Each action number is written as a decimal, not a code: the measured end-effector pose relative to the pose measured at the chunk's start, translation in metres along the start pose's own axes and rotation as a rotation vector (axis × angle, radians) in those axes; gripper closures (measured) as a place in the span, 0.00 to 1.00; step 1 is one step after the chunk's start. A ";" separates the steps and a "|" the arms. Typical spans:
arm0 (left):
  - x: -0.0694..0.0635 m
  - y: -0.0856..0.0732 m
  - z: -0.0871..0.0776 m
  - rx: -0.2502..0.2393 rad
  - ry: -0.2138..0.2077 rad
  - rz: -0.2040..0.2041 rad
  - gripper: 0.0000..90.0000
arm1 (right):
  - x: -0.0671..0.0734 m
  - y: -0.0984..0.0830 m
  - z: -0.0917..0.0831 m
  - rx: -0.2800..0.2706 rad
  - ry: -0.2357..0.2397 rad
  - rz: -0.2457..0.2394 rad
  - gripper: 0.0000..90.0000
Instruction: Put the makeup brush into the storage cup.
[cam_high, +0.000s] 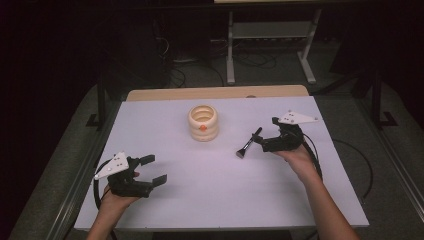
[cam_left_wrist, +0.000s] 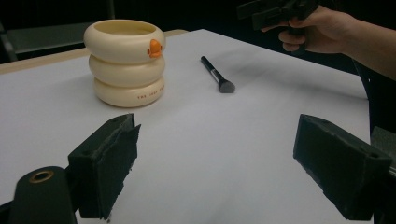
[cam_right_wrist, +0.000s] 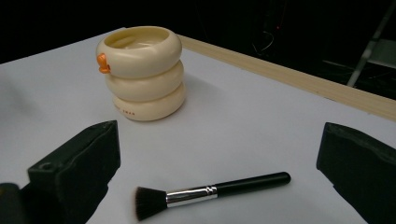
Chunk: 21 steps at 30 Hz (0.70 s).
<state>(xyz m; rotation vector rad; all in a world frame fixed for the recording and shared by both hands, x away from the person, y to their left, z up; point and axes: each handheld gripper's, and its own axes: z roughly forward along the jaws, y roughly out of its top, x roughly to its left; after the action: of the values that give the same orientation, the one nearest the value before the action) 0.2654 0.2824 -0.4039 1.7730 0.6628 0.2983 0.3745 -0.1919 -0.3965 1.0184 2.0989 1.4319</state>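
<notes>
Brush (cam_right_wrist: 210, 192) flat on table | right gripper (cam_high: 261, 142) wide open above it | left gripper (cam_high: 152, 170) wide open, empty

The white desk (cam_high: 210, 190) is brightly and evenly lit from above, while the room behind sits in near darkness. Shadows are soft and faint. The high view is grainy; the nearest claw parts look slightly blurred.

Cup (cam_right_wrist: 142, 70): cream, smooth, semi-gloss, ceramic or plastic. Brush (cam_right_wrist: 210, 192): glossy black handle, bright metal ferrule, soft dark bristles. Table (cam_high: 210, 200): matt white top, pale wood far edge. Left gripper (cam_left_wrist: 215, 172) pads (cam_left_wrist: 114, 163): rough black foam.
</notes>
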 end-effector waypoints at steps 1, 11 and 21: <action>0.000 0.000 0.000 0.000 -0.001 0.000 0.15 | 0.000 0.001 0.001 0.003 0.004 0.006 0.00; 0.000 -0.001 0.000 -0.012 -0.002 -0.014 0.15 | -0.004 0.007 0.008 -0.001 0.014 0.008 0.00; 0.001 -0.001 0.000 -0.004 -0.005 -0.005 0.15 | -0.005 0.013 0.011 0.025 0.024 -0.020 0.00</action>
<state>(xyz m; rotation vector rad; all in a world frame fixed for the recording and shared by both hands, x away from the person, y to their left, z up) 0.2660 0.2828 -0.4054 1.7678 0.6622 0.2918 0.3897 -0.1866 -0.3894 0.9914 2.1437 1.4186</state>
